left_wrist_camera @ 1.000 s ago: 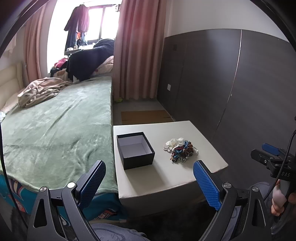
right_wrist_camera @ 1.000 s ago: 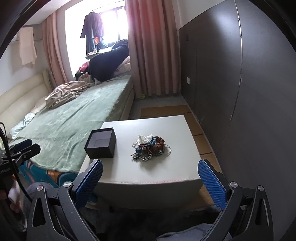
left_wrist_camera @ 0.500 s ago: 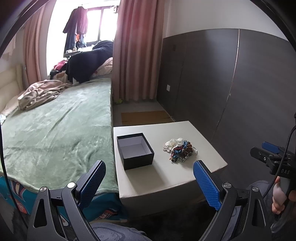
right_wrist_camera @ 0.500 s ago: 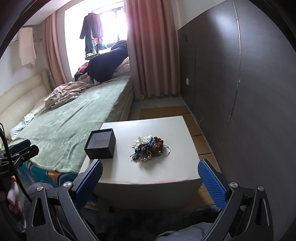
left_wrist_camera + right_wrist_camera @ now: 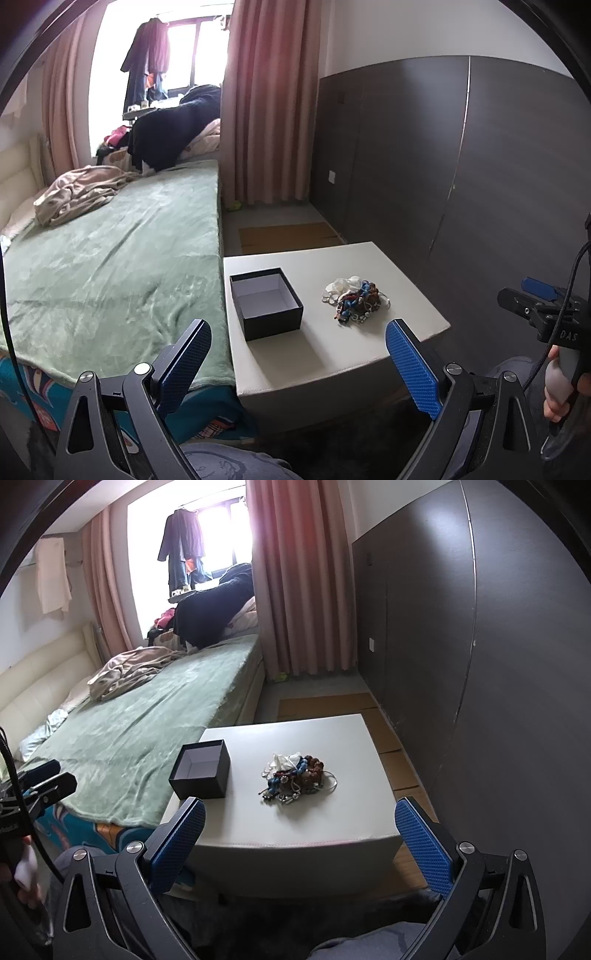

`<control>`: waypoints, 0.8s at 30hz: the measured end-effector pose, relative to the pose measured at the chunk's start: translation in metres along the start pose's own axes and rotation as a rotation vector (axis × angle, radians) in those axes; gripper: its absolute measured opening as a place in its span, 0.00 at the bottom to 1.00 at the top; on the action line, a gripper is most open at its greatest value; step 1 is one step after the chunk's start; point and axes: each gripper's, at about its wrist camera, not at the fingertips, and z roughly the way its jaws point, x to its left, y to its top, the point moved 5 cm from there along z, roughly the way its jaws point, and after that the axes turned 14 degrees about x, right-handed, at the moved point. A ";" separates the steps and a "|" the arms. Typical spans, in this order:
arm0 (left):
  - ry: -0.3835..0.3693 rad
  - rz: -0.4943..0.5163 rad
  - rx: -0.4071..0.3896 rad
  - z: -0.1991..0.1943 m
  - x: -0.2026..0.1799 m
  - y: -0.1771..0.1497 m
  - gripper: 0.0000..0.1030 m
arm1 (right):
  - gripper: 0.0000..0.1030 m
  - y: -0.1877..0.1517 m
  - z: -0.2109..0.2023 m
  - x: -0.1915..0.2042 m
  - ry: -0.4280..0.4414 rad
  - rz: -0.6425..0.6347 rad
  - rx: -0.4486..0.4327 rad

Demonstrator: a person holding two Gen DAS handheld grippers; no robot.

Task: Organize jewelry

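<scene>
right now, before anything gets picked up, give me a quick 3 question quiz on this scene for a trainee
1. True or false: the box already holds jewelry.
2. In the right wrist view, the jewelry pile lies on which side of the box: A left, B right, C inside it?
3. Fill in: both the left gripper and right gripper have jaws that are ____.

Key: 1 false, the box looks empty. 2 B. 3 open, holding nothing, short of the table.

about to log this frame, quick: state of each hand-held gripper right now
Left hand-held gripper: open, holding nothing.
Right hand-held gripper: open, holding nothing.
</scene>
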 end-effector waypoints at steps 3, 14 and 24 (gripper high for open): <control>-0.005 0.005 0.001 0.002 -0.002 0.002 0.93 | 1.00 0.000 -0.001 0.000 0.000 0.001 0.000; -0.016 0.021 0.030 0.026 -0.009 0.020 0.93 | 1.00 0.009 0.010 -0.013 0.019 0.040 -0.003; -0.049 0.045 0.086 0.071 -0.028 0.049 0.93 | 1.00 0.026 0.044 -0.051 0.069 0.126 0.056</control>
